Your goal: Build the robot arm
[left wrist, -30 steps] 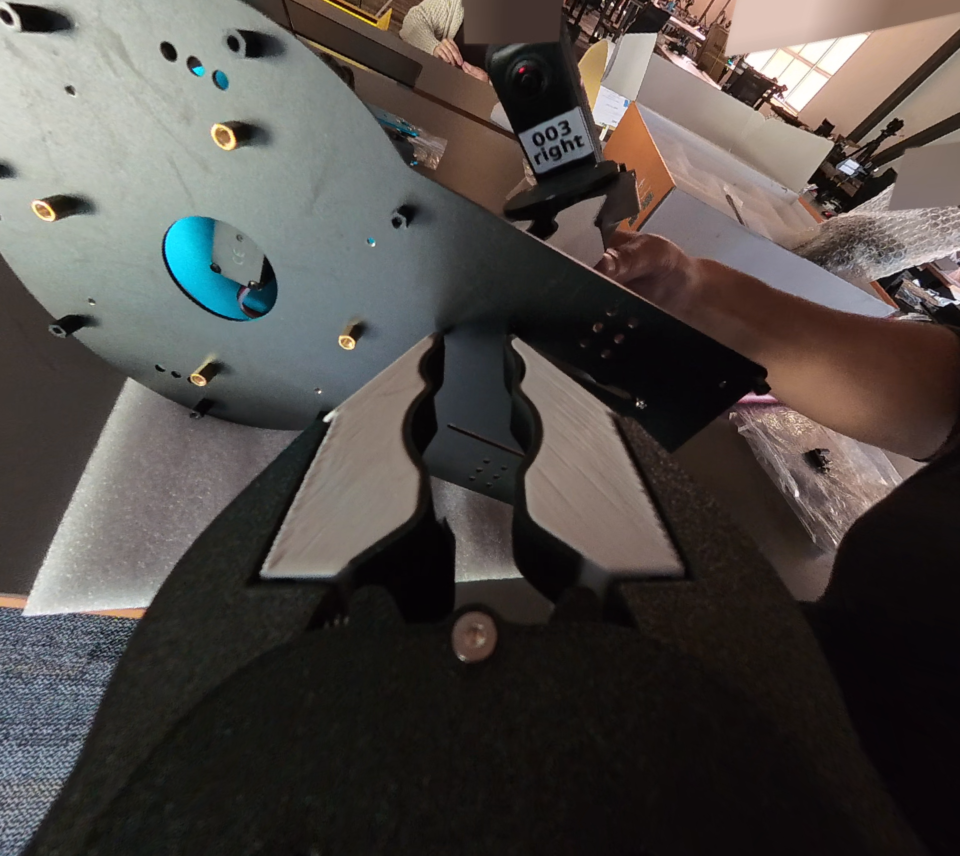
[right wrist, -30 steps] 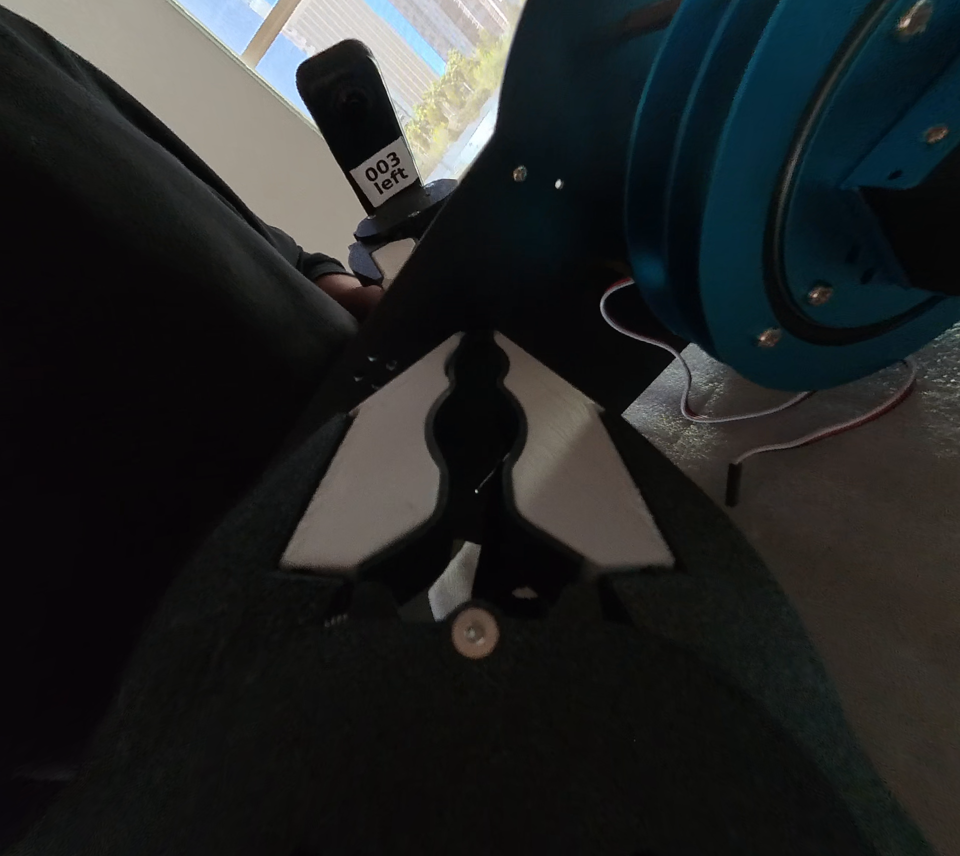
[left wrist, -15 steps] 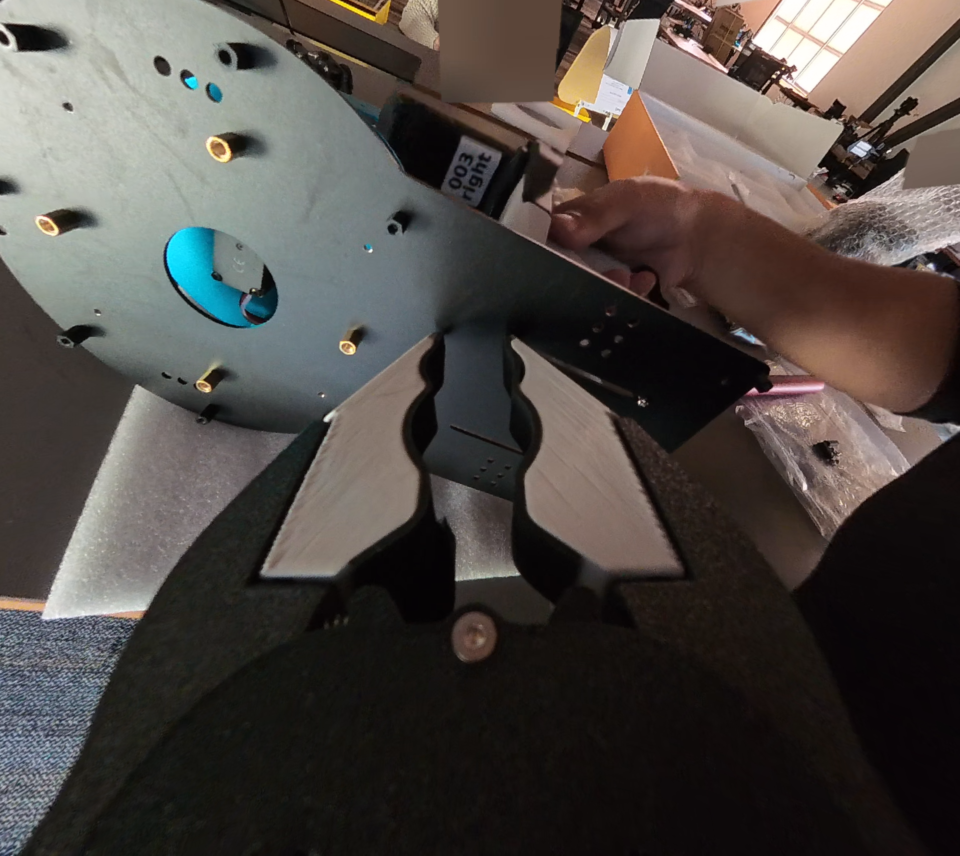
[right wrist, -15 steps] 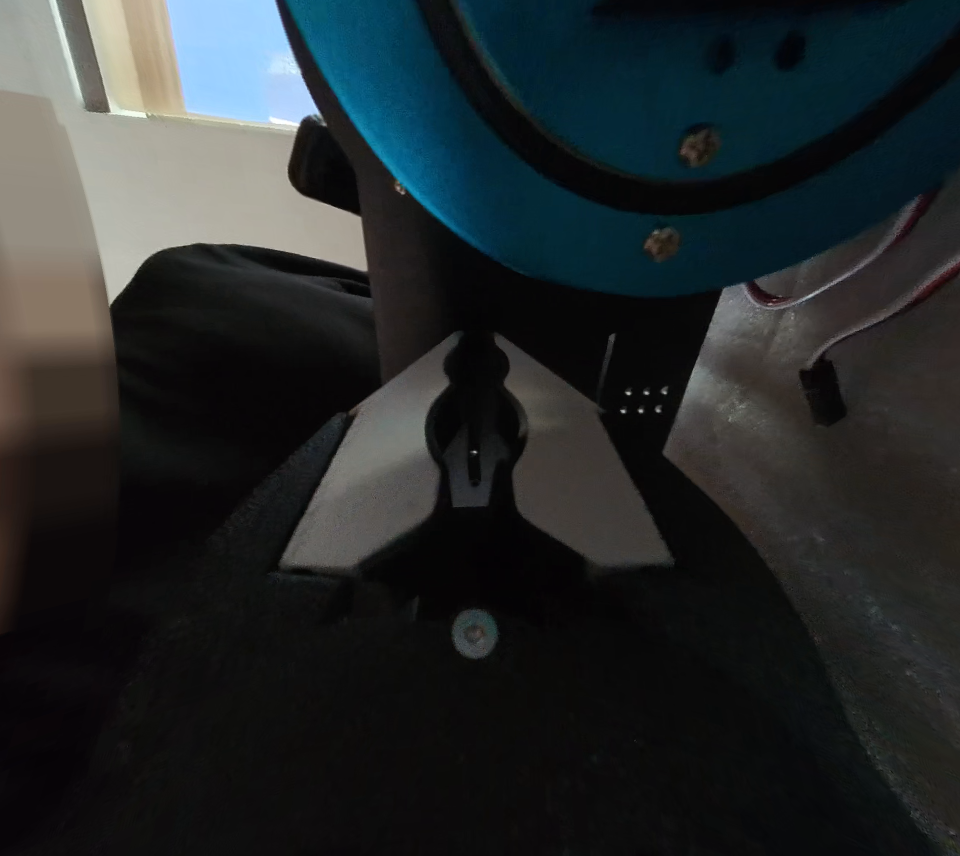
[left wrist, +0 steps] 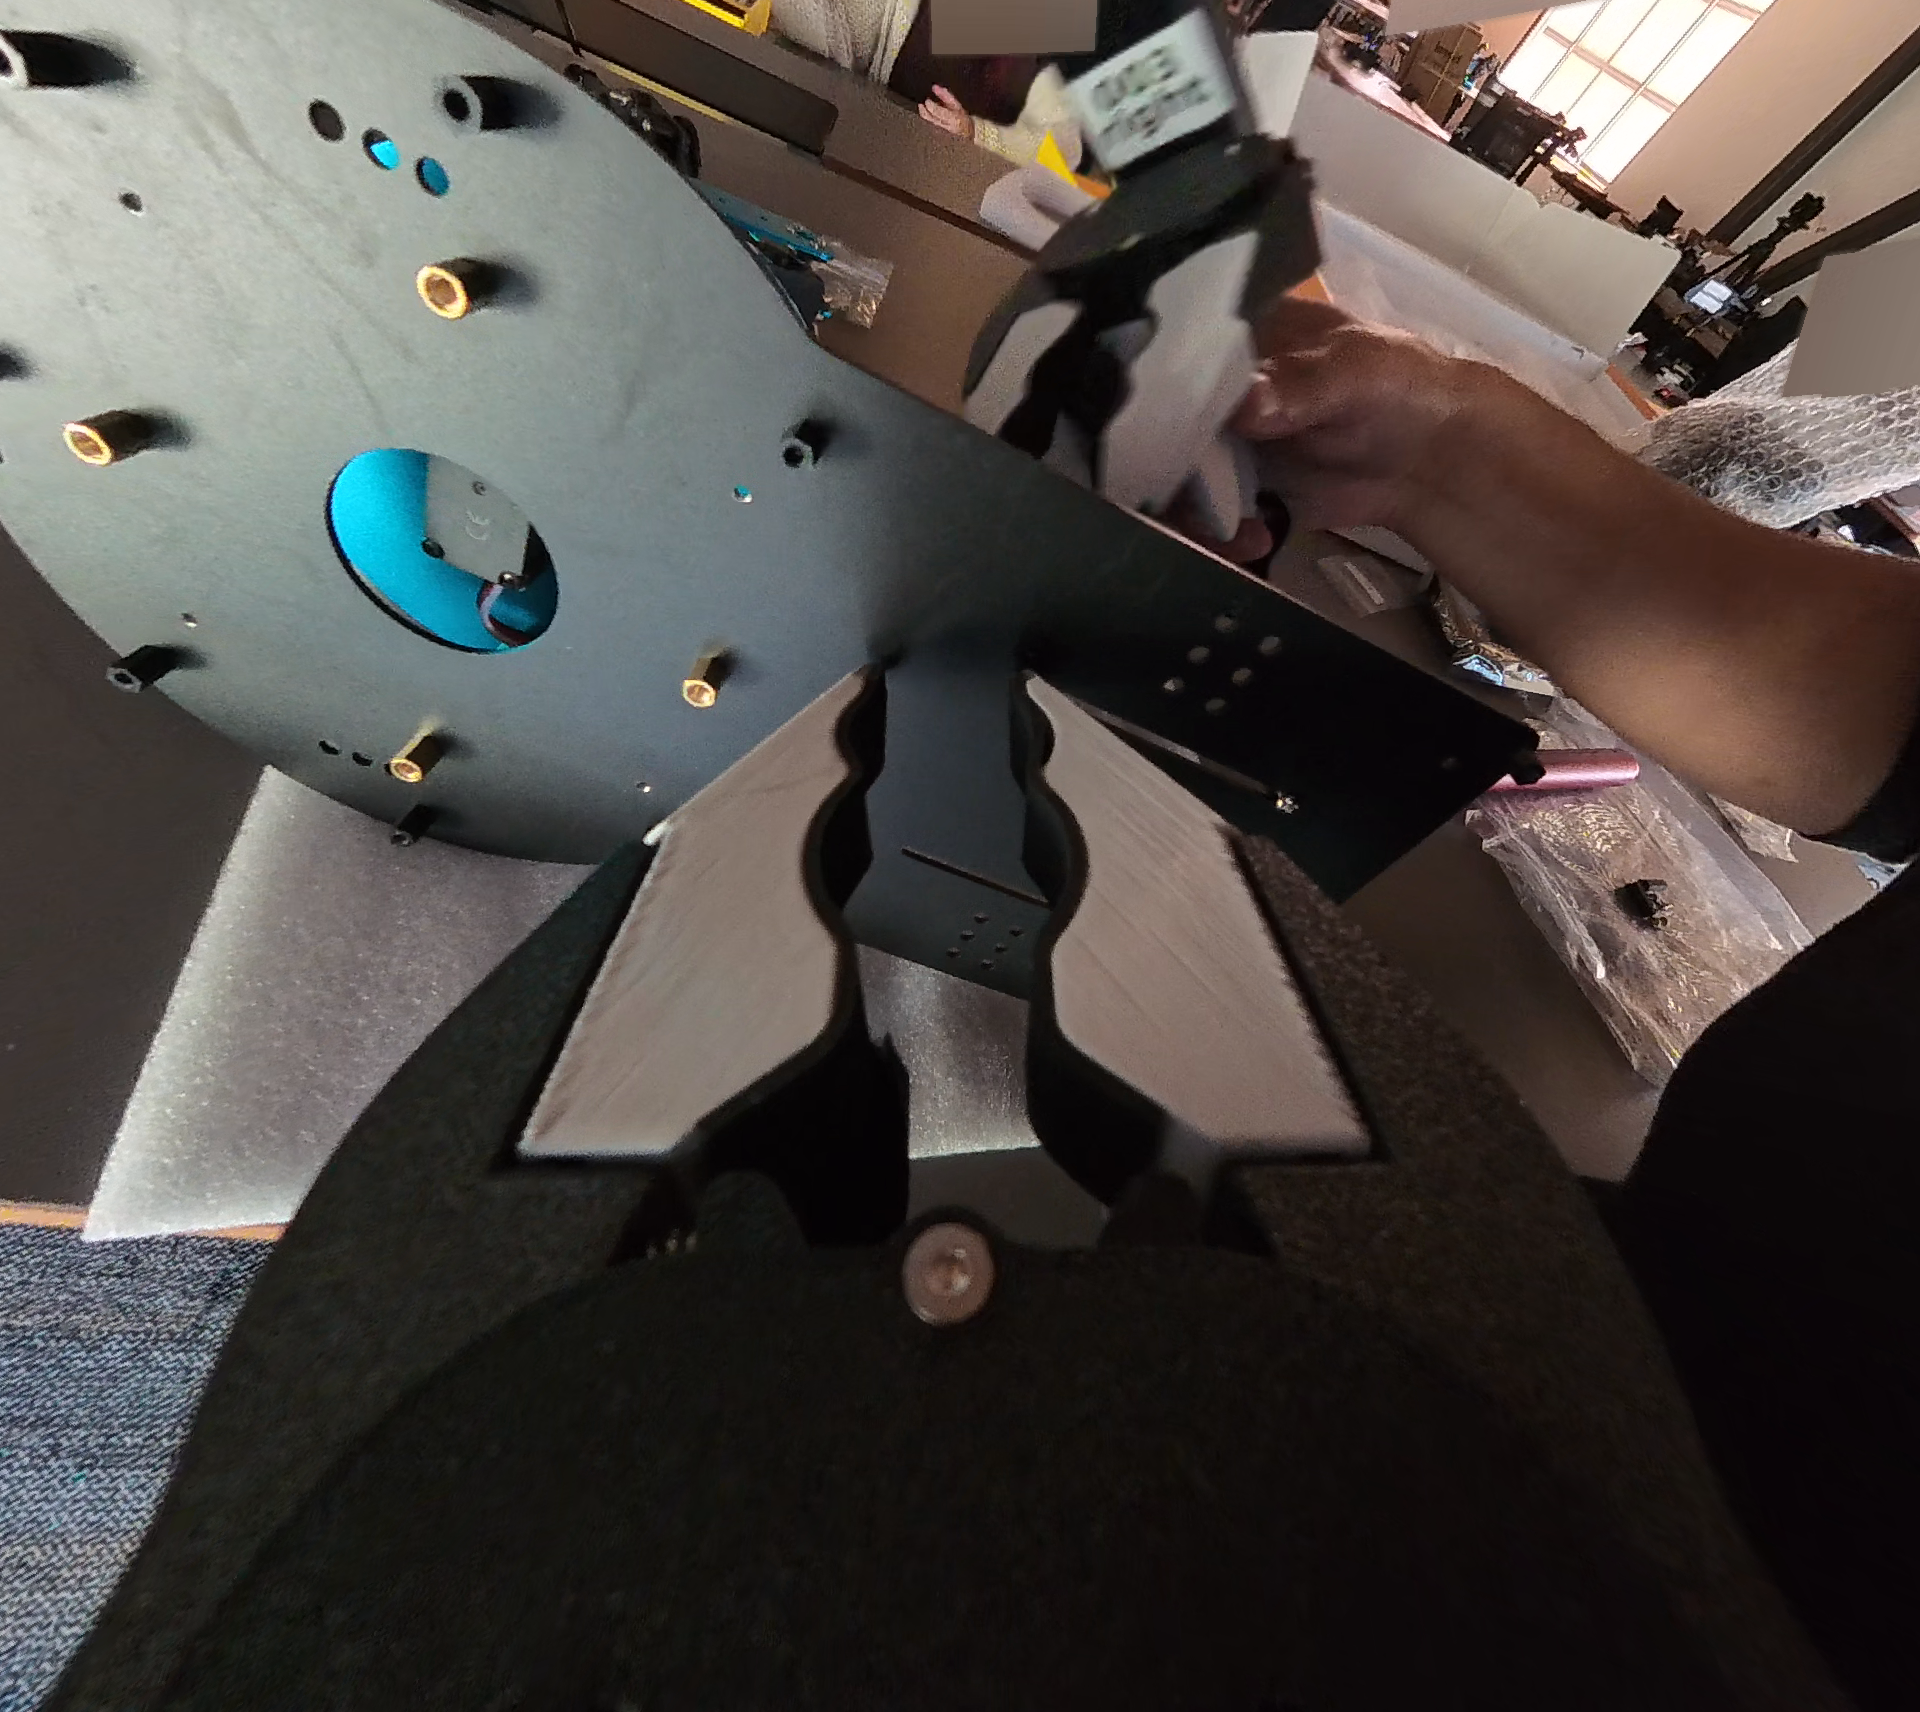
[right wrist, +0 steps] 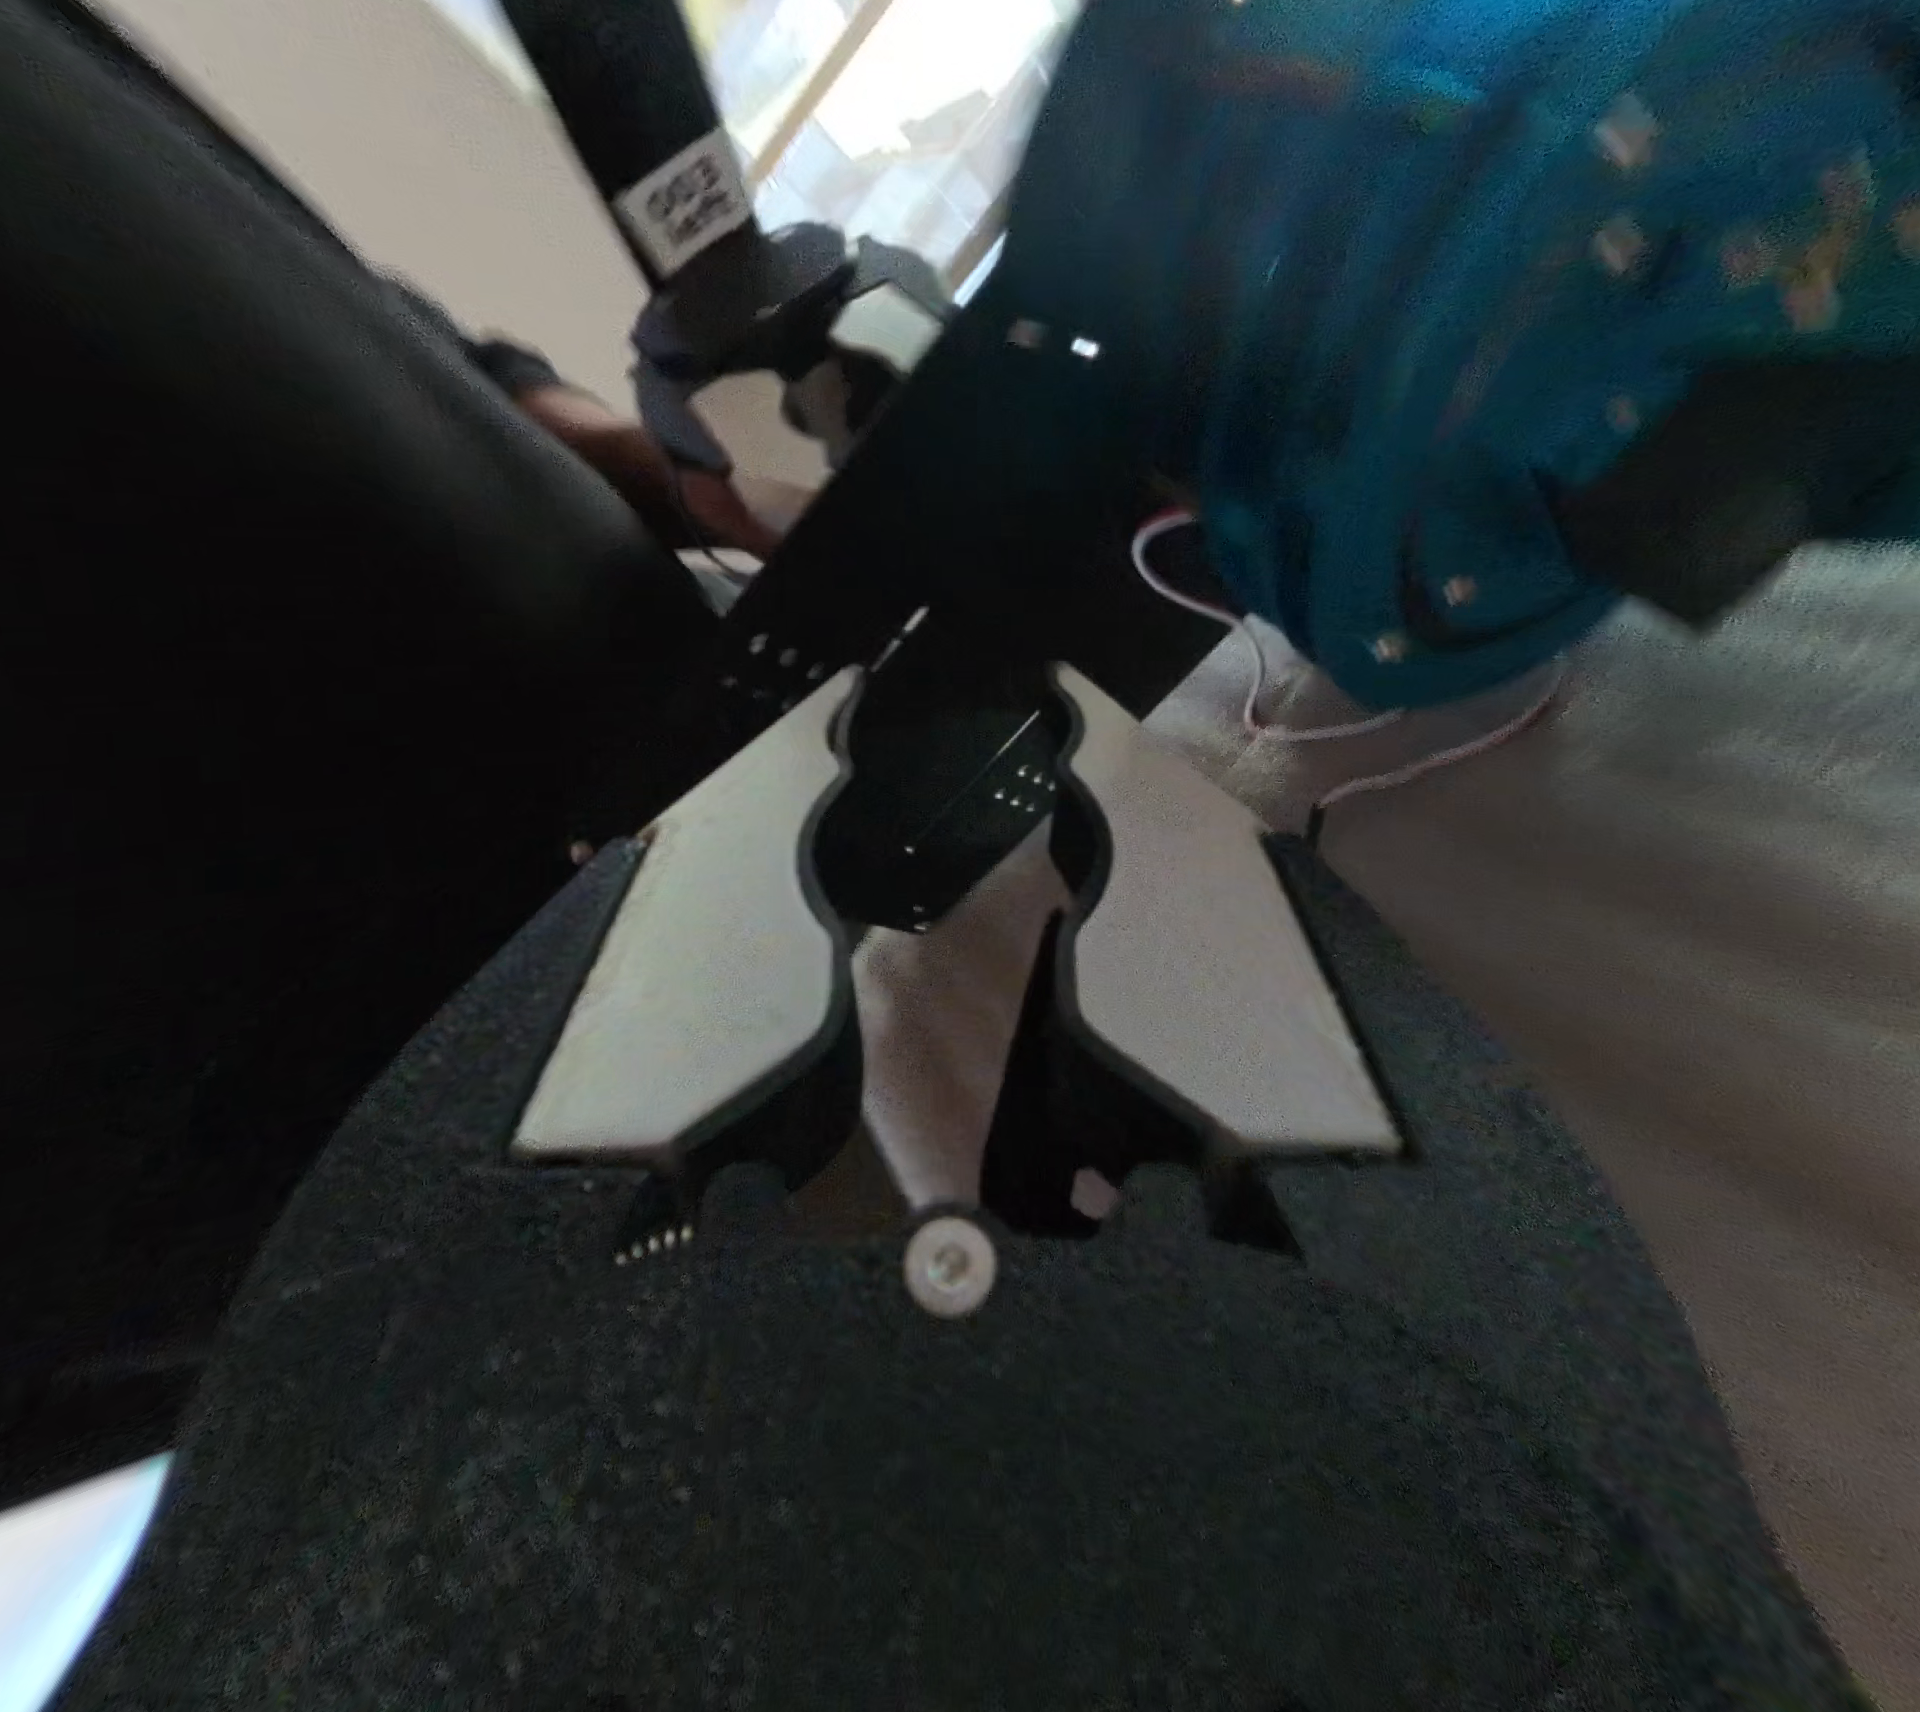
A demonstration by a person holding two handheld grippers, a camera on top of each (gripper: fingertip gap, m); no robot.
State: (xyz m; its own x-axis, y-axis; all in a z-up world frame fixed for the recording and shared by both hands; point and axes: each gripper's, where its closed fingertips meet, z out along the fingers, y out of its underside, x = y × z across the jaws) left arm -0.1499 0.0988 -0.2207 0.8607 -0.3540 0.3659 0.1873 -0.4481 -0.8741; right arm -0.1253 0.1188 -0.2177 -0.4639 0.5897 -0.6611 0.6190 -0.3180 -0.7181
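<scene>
The left gripper [left wrist: 951, 696] clamps the narrow tail of a tilted round black metal plate [left wrist: 312, 374] on white foam sheet [left wrist: 343, 966]. The right gripper [right wrist: 956, 706] is spread apart around the plate's far edge.

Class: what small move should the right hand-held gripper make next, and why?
Probably lower the right hand-held gripper onto the black plate's upper edge and close: it hangs just above that edge, jaws apart, holding nothing, while the plate stands tilted on white foam.
</scene>
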